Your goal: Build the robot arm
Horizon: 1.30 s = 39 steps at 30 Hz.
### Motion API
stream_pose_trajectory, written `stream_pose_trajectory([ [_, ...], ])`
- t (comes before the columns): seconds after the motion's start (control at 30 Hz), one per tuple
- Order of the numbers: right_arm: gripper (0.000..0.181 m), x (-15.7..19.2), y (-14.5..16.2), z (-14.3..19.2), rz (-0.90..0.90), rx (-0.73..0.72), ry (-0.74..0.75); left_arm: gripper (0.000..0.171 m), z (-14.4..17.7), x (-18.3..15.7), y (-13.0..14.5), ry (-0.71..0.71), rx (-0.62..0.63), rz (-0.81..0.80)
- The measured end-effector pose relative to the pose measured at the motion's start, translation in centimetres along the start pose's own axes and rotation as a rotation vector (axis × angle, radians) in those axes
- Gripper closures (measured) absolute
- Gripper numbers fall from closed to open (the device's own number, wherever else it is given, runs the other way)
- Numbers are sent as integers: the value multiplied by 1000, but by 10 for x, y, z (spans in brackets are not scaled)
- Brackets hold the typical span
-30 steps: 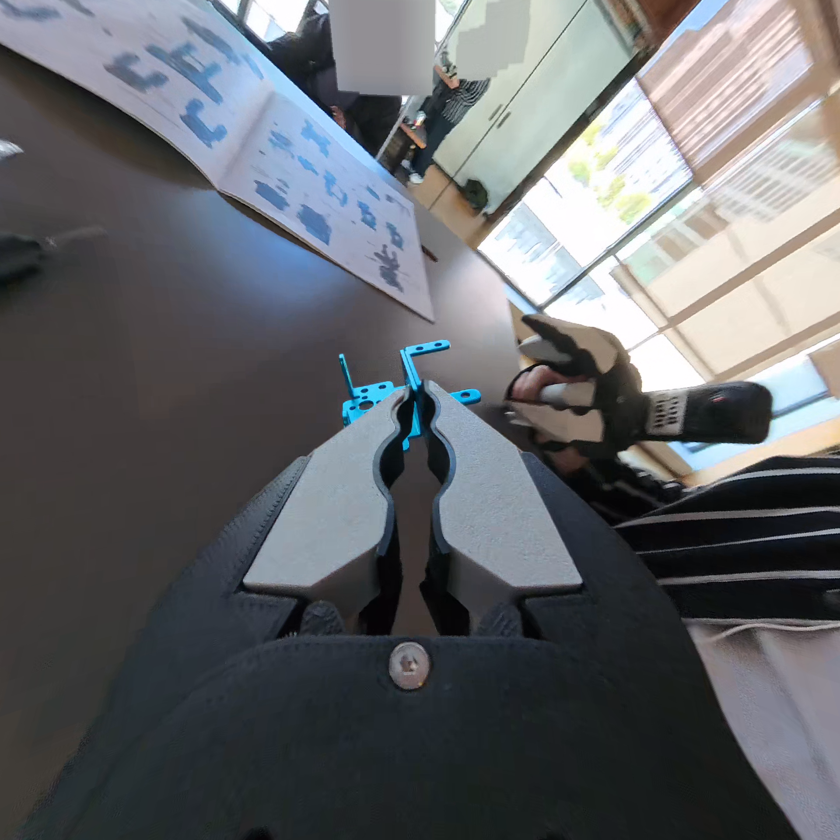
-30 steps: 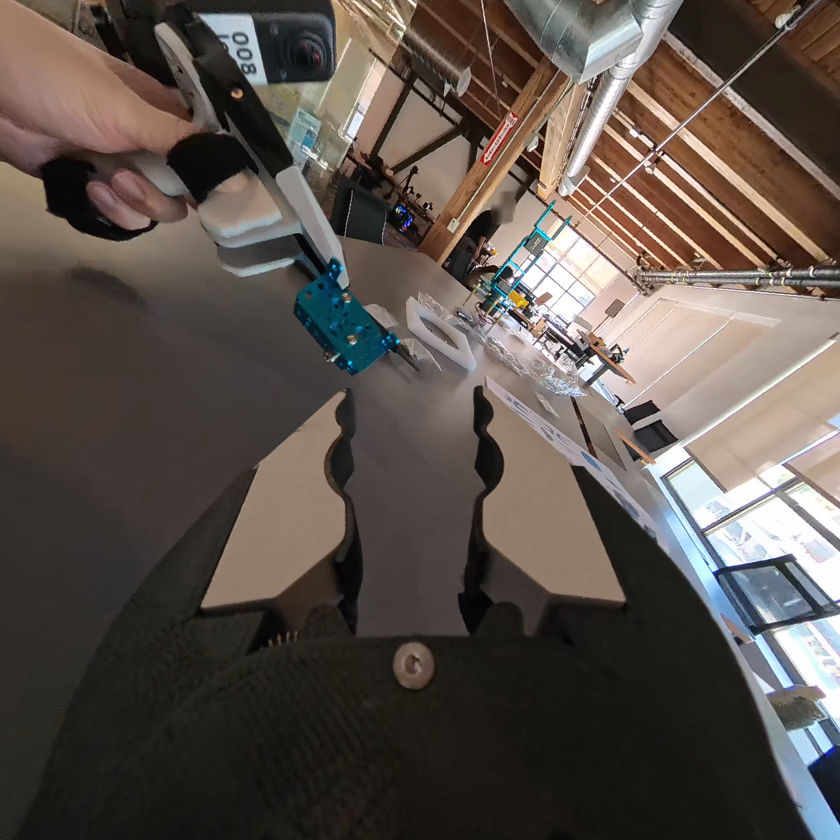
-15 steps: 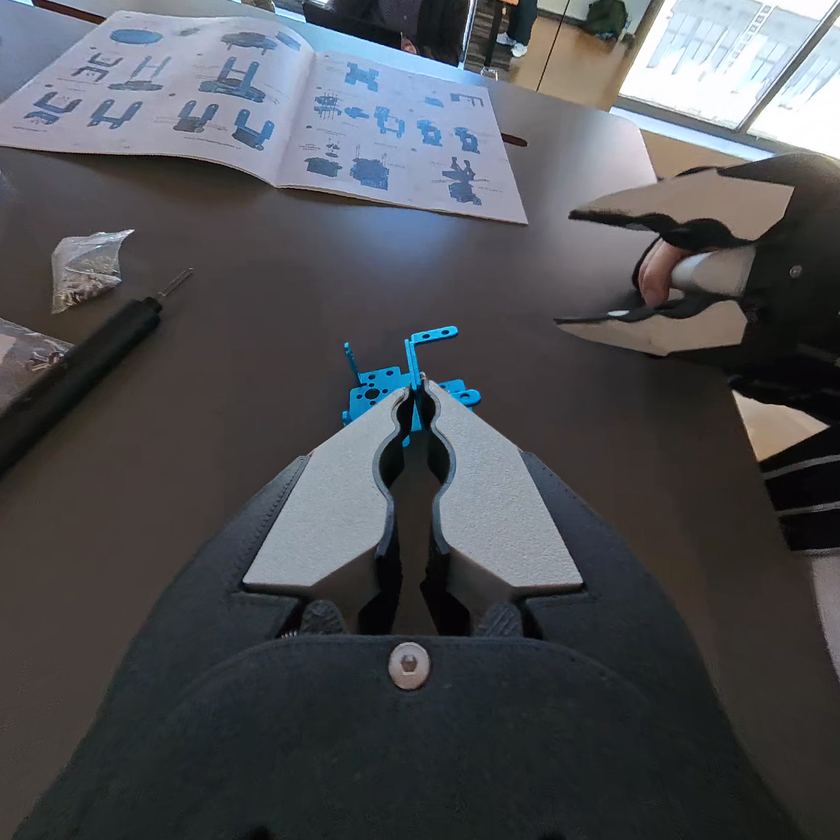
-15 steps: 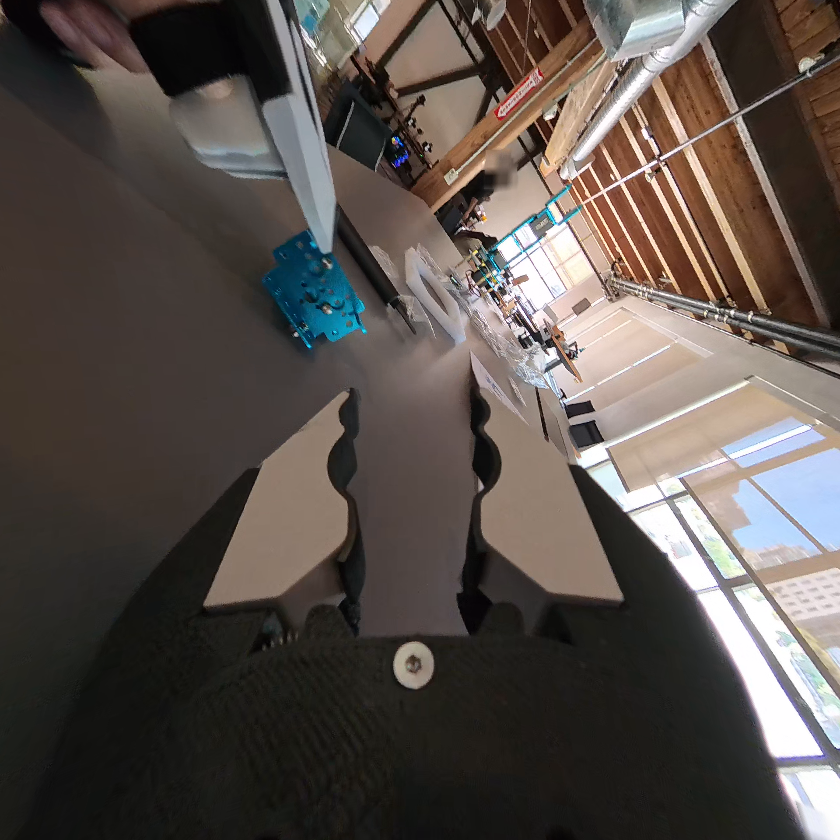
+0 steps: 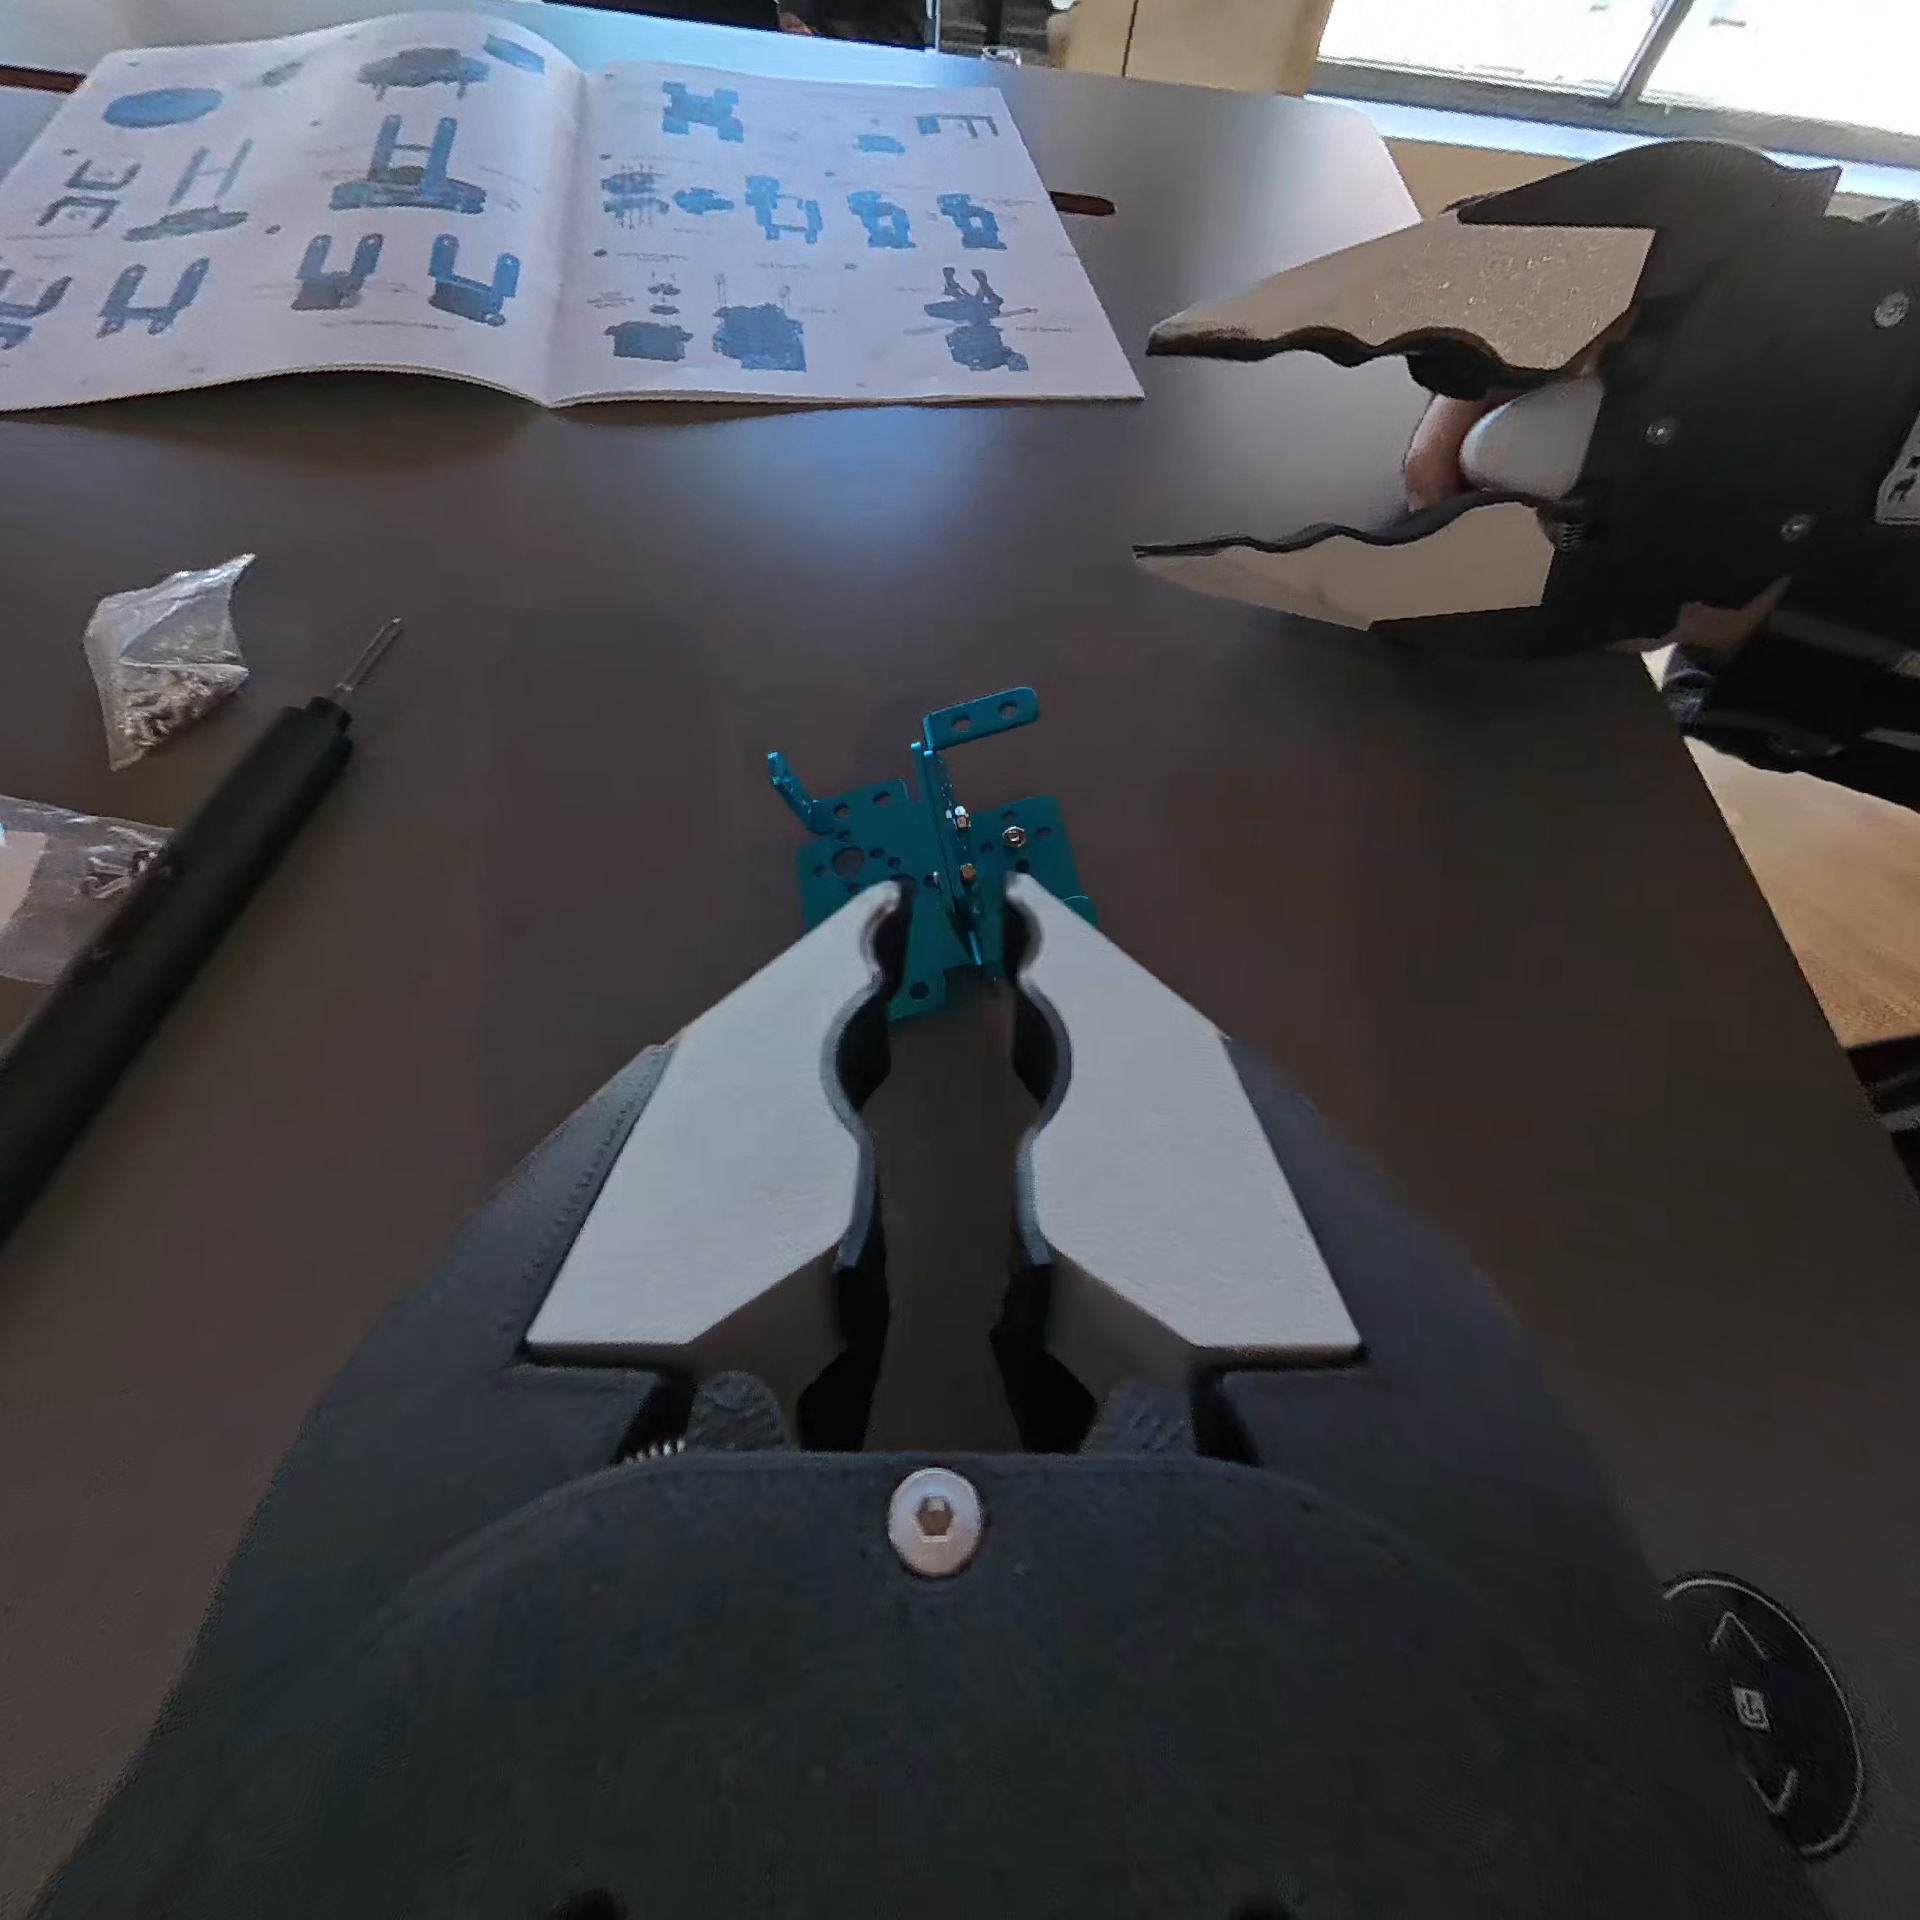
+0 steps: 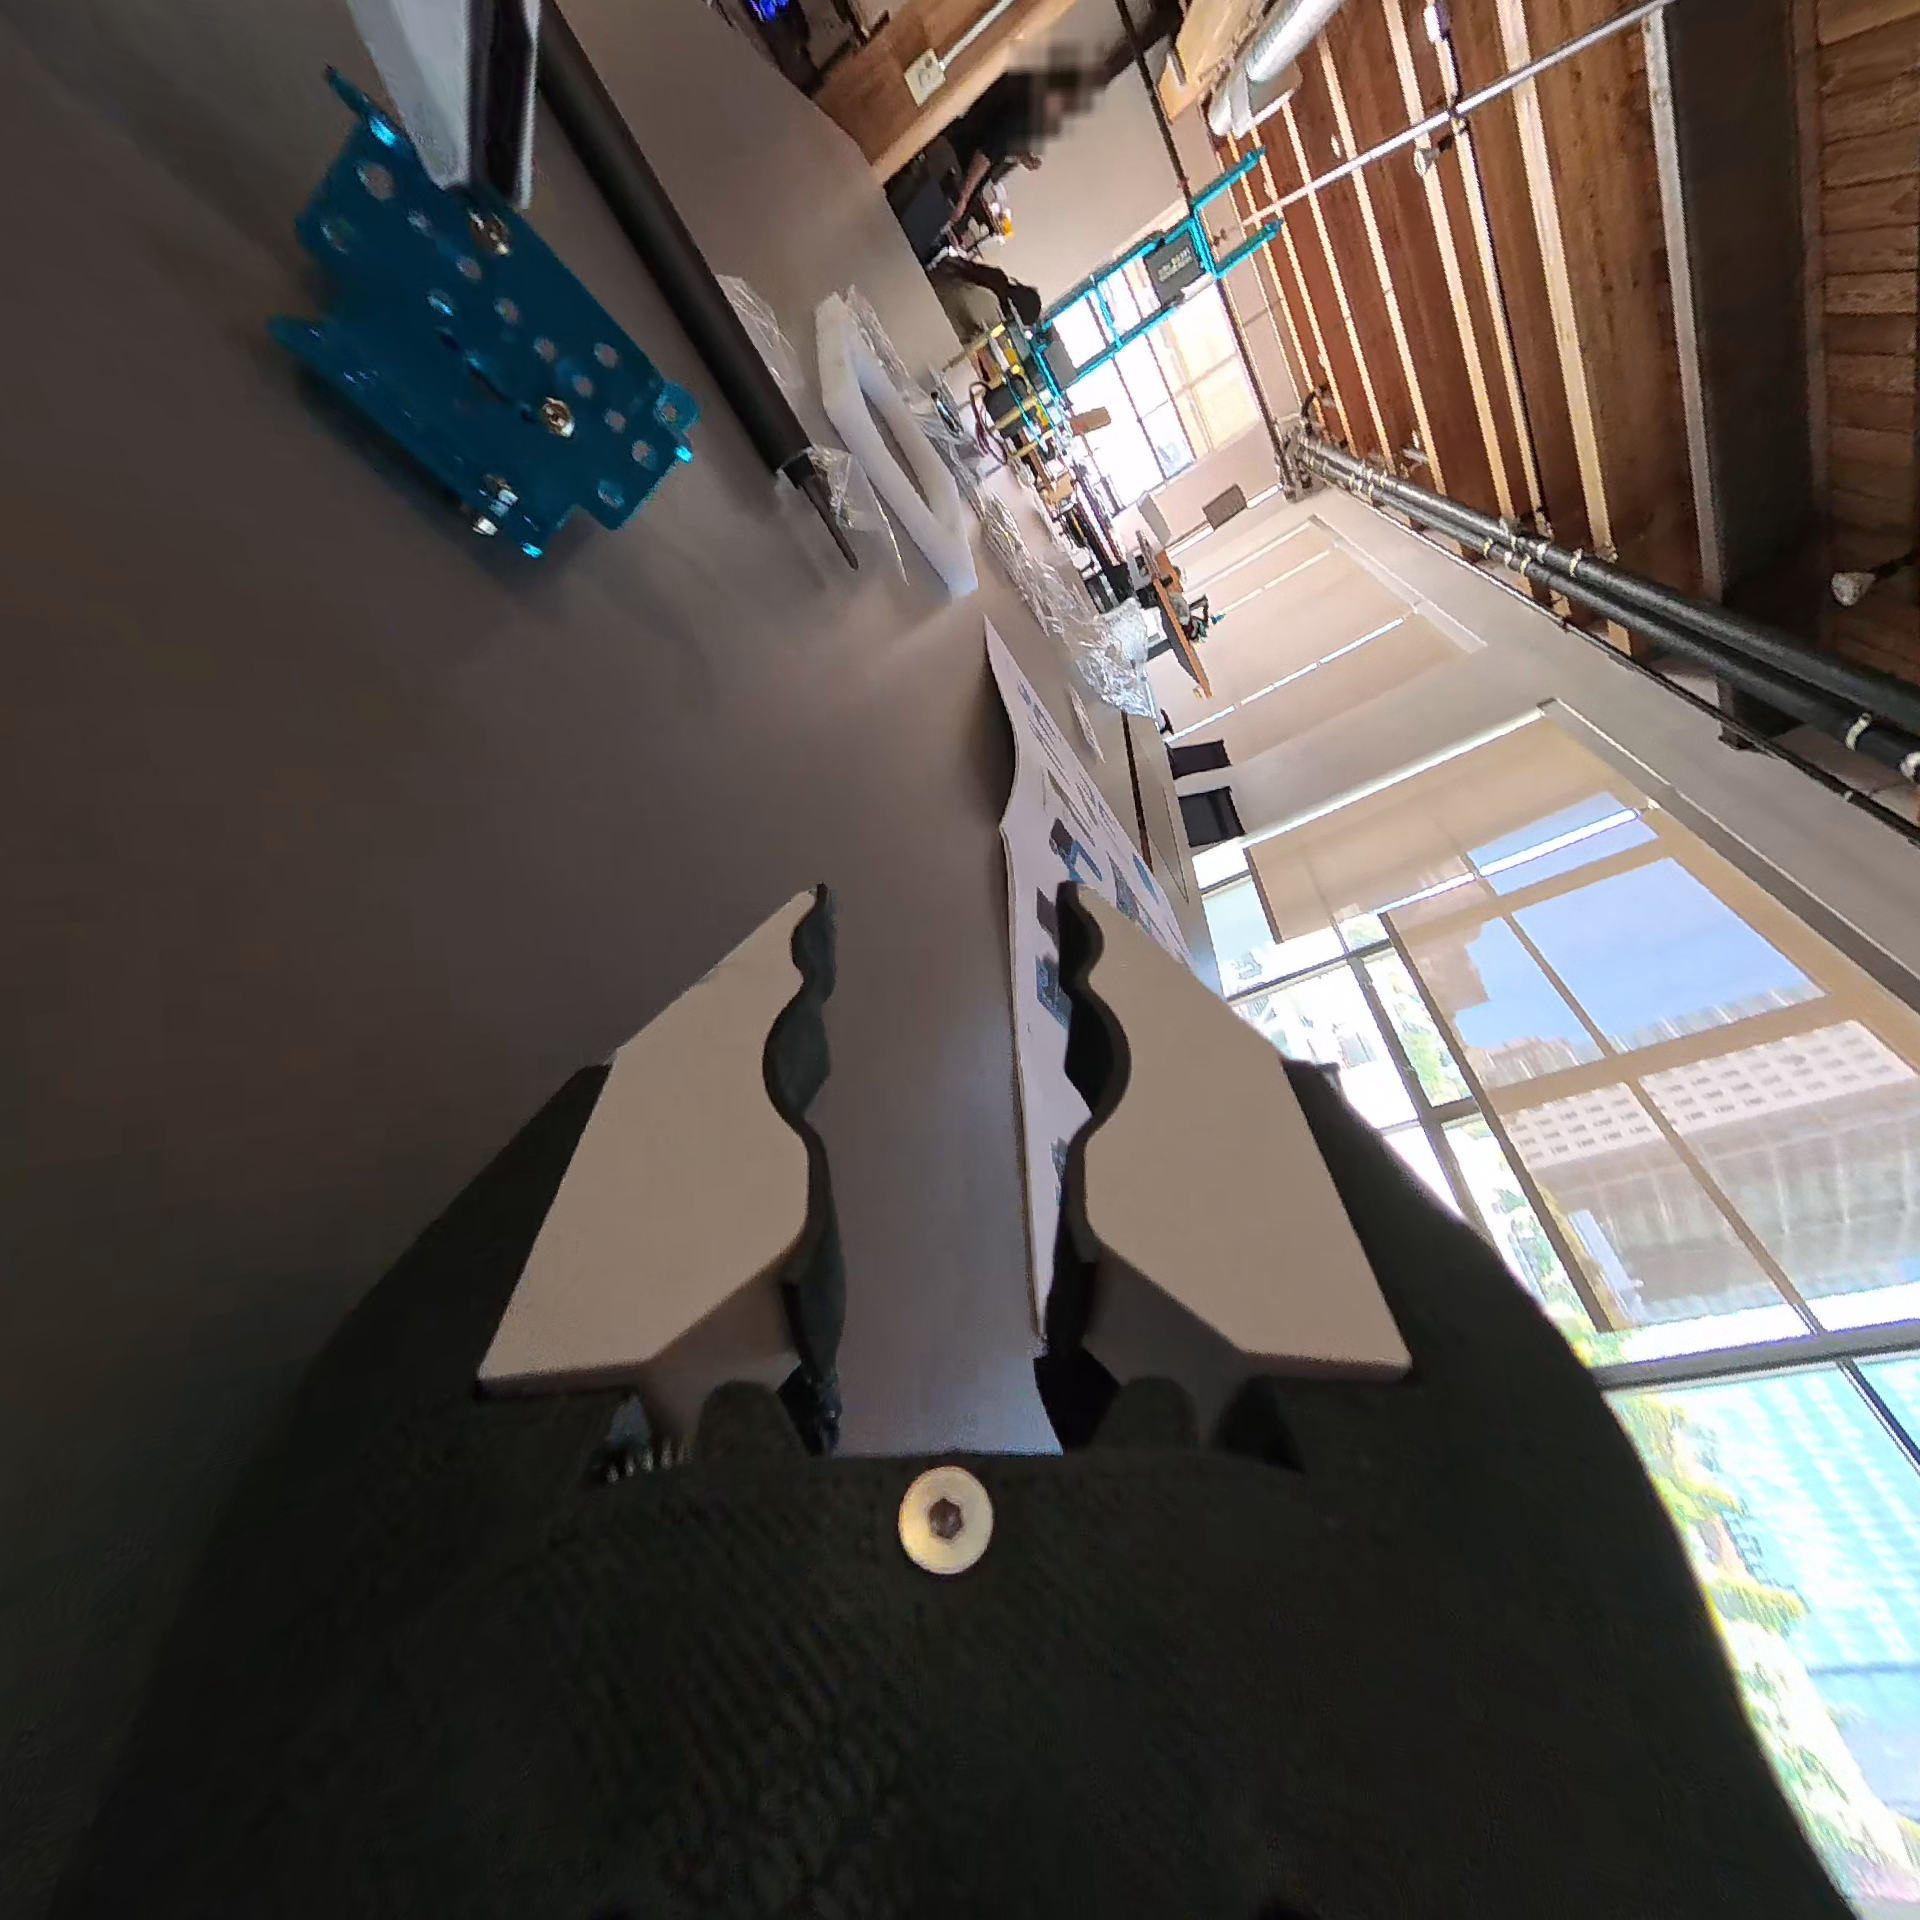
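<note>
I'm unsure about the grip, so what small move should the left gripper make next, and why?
Probably ease the left gripper back a little: its jaws stand parted around the blue bracket assembly's upright fin, and the assembly seems to rest on the table.

Left wrist view: I look steeply down, close over the dark matte table (image 5: pixel 1351 987).
Right wrist view: I sit rolled sideways, skimming low along it.
Shared: the perforated blue metal bracket (image 5: pixel 940 862) (image 6: pixel 468 353).
</note>
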State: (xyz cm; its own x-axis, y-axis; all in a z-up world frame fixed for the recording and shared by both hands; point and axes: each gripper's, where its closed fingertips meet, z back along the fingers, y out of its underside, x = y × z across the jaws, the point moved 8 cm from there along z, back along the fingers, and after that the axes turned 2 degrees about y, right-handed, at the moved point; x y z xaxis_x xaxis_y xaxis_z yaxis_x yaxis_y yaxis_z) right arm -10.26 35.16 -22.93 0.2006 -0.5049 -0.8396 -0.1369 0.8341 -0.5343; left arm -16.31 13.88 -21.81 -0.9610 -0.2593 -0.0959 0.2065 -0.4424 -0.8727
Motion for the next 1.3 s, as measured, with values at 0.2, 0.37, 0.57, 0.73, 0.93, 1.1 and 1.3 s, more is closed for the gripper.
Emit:
stream_pose_trajectory([
  [0.2,141,-1,1,1,8,15,19,130,20,-9,1,-70,-104,61],
  [0.37,152,1,0,6,18,-32,3,127,53,-39,10,-126,-204,210],
  [0.57,157,3,-1,7,29,-50,-29,126,85,-85,20,-231,-310,340],
  [0.73,157,1,-1,9,12,-72,-17,126,105,-118,30,-324,-319,413],
  [0.93,157,3,-2,11,32,-87,-10,130,136,-145,37,-421,-271,383],
  [1.1,159,7,-4,12,47,-70,-27,132,161,-153,40,-400,-305,398],
  [1.3,158,18,-48,32,-194,-182,-205,134,205,-147,68,-401,-270,388],
])
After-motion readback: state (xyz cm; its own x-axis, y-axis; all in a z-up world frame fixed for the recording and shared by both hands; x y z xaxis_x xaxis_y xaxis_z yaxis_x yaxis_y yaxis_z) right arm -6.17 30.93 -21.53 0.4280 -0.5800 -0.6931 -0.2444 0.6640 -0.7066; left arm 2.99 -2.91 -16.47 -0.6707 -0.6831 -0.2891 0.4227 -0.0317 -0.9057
